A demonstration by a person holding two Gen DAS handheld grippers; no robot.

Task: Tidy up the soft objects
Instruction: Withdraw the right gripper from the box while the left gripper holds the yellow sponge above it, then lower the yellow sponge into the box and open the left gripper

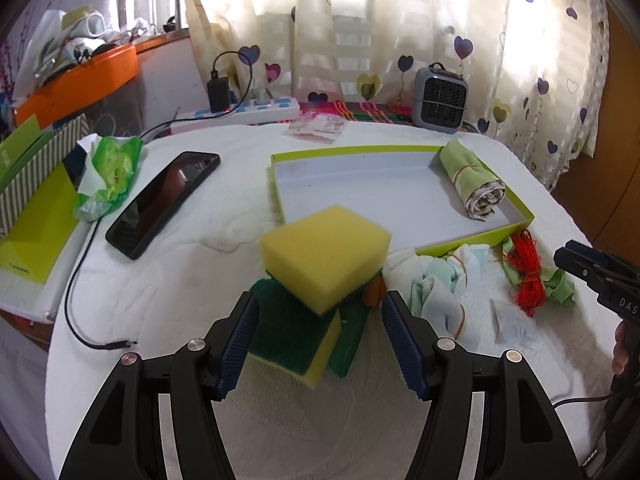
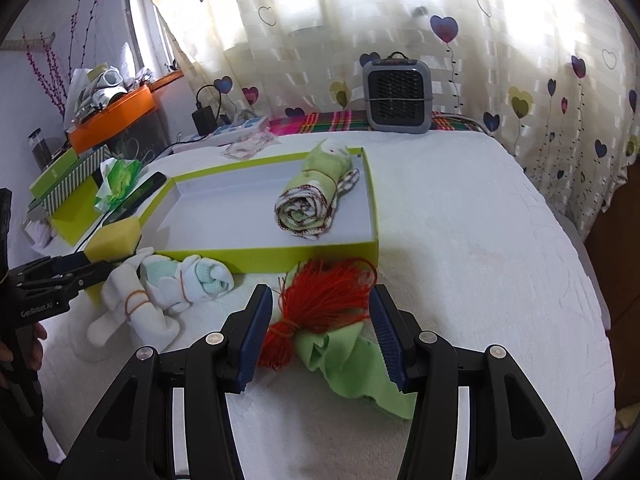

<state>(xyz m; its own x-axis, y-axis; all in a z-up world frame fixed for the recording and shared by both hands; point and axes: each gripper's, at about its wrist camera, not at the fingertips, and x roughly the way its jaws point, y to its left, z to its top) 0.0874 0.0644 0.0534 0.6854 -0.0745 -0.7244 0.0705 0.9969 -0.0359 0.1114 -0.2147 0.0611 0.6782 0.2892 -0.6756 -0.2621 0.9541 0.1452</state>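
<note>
In the left wrist view a yellow sponge (image 1: pixel 325 254) sits tilted on top of green-faced scouring sponges (image 1: pixel 296 332) at the centre, just off the tray's near-left corner. At two o'clock from it lies the shallow lime-green tray (image 1: pixel 400 152) with a pale floor, and a rolled green cloth (image 1: pixel 472 178) bound by a band rests on its side against the right wall. Just outside the tray's near wall, at three o'clock from the sponge, lie banded white and mint socks (image 1: pixel 440 284), then a red yarn bundle (image 1: pixel 526 272) lying on a crumpled green cloth (image 1: pixel 562 286).
</note>
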